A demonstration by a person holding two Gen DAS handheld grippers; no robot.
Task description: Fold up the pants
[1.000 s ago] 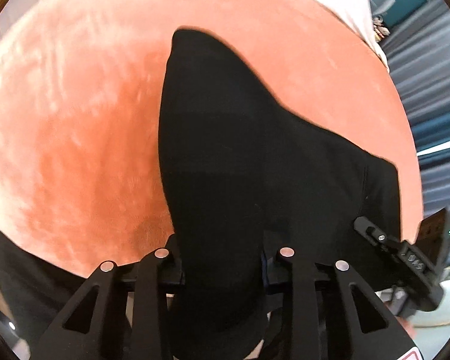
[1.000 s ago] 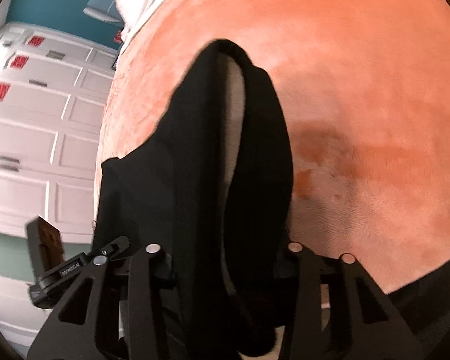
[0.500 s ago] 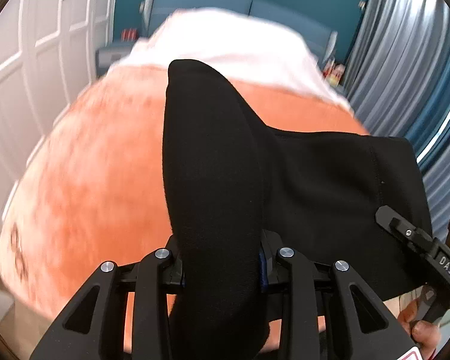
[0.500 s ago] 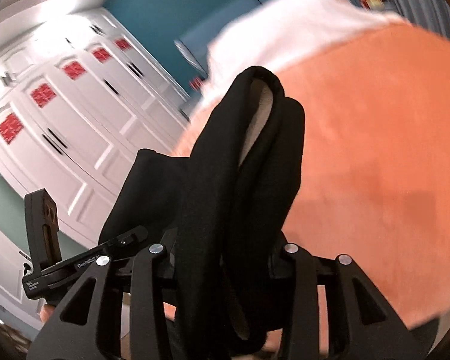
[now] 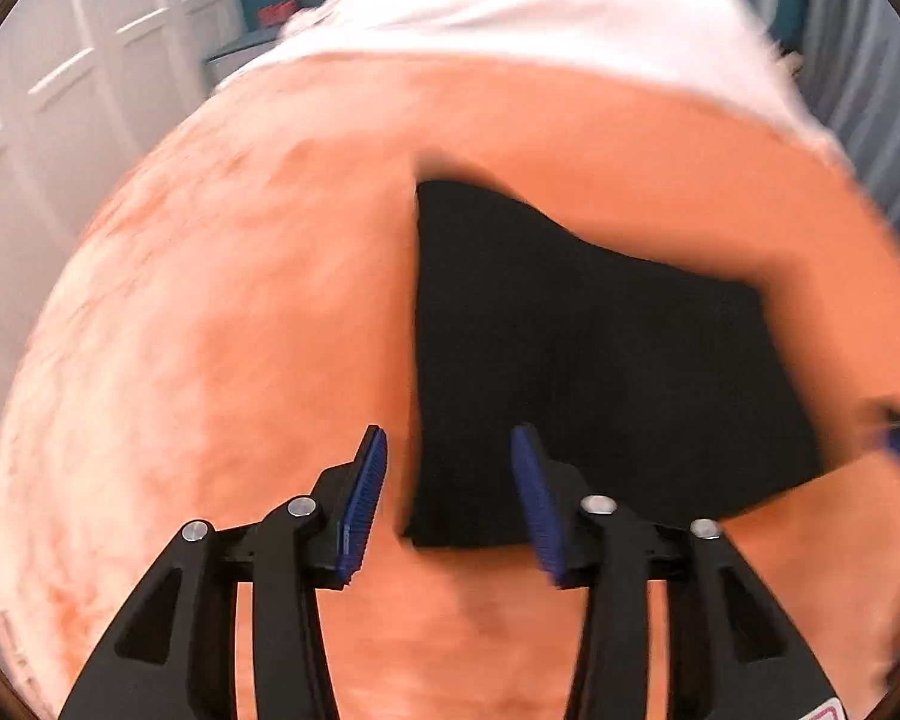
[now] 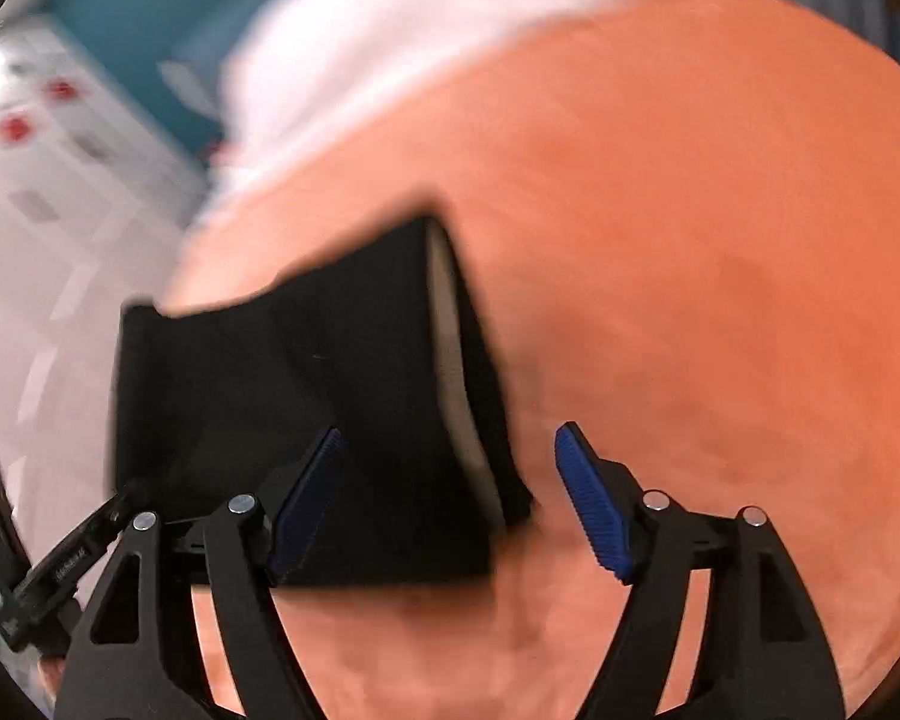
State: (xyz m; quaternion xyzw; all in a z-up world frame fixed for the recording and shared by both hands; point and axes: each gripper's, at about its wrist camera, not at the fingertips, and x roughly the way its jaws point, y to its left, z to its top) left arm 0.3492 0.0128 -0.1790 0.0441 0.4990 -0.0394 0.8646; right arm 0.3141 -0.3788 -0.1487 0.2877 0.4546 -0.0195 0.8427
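The black pants (image 5: 576, 360) lie folded in a flat block on the orange plush blanket (image 5: 222, 360). My left gripper (image 5: 447, 495) hovers over the block's near left corner; its jaws are opening and the blue pads (image 5: 366, 498) touch no cloth. In the right wrist view the same pants (image 6: 282, 396) show a pale inner lining along their right edge. My right gripper (image 6: 450, 498) is opening wide above the near right corner, with nothing pressed between its pads (image 6: 594, 516). Both views are motion-blurred.
The blanket covers a bed with white bedding (image 5: 540, 6) at the far end. White cabinet doors (image 5: 60, 96) stand to the left, grey curtains (image 5: 870, 60) to the right, and a teal wall (image 6: 120, 12) behind. The left gripper's body (image 6: 48, 576) shows at the lower left.
Both grippers were shut on black cloth and carried it across the bed. Now both have let go, their jaws stand apart, and the pants lie flat on the blanket.
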